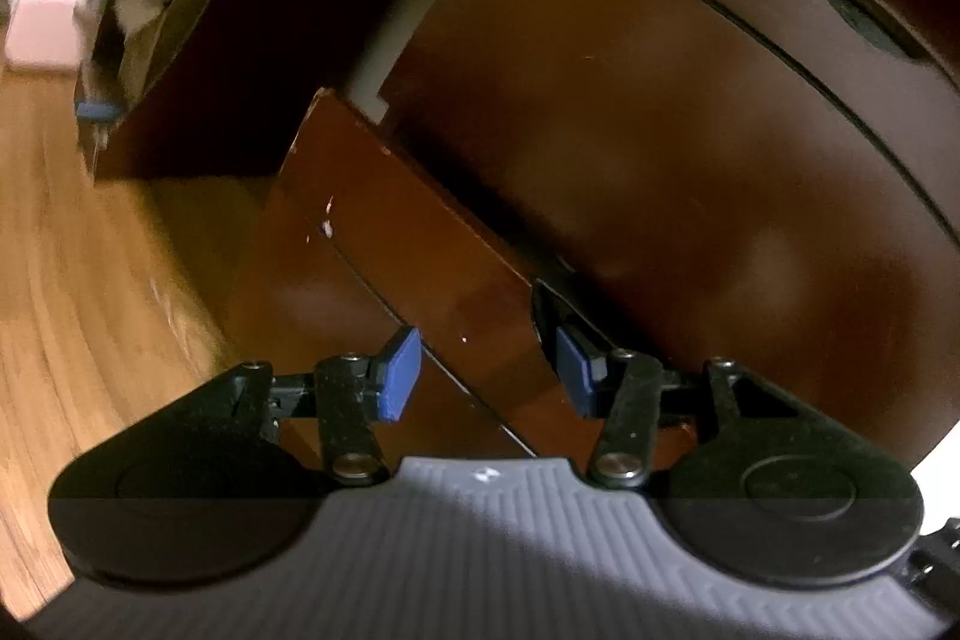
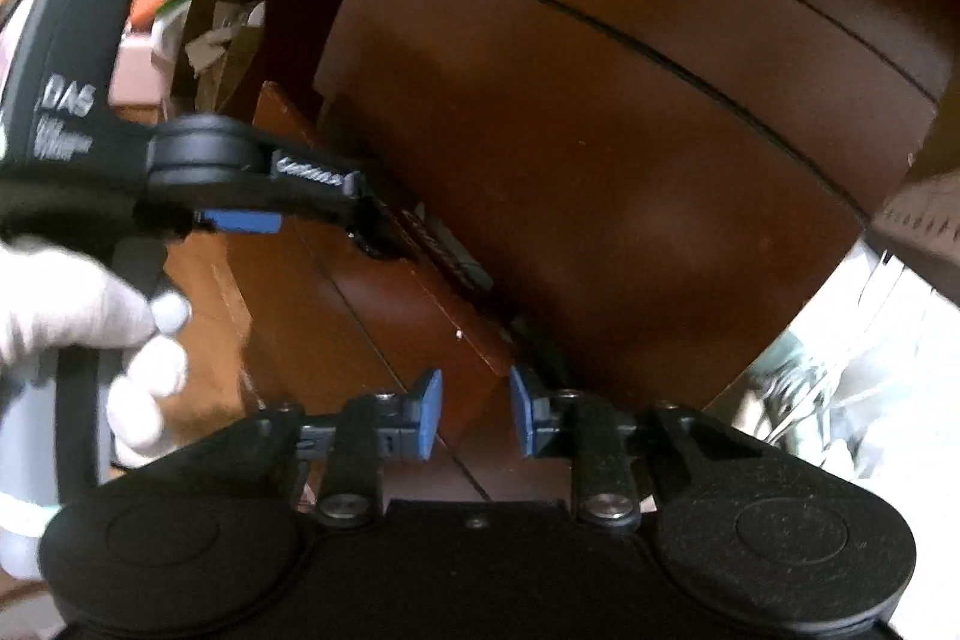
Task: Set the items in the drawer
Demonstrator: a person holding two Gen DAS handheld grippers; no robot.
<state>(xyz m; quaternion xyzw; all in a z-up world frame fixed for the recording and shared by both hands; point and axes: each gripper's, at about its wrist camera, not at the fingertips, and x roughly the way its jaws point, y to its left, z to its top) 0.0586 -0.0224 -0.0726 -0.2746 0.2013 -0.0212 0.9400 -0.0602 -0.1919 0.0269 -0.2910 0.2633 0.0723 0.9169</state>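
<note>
The left hand-held gripper (image 1: 489, 370) is clamped on the top edge of the drawer front (image 1: 420, 244), 1 pad on each face, low in the left wrist frame. The right hand-held gripper (image 2: 474, 415) straddles the same edge at lower centre of its frame, pads apart and not pressing. No item for the drawer can be made out; its inside is hidden. The risk is judged to be a slip: the glossy panel sits between small pads, and an uneven pull from 2 hands could rack the drawer (image 2: 384, 316) or jam it.
</note>
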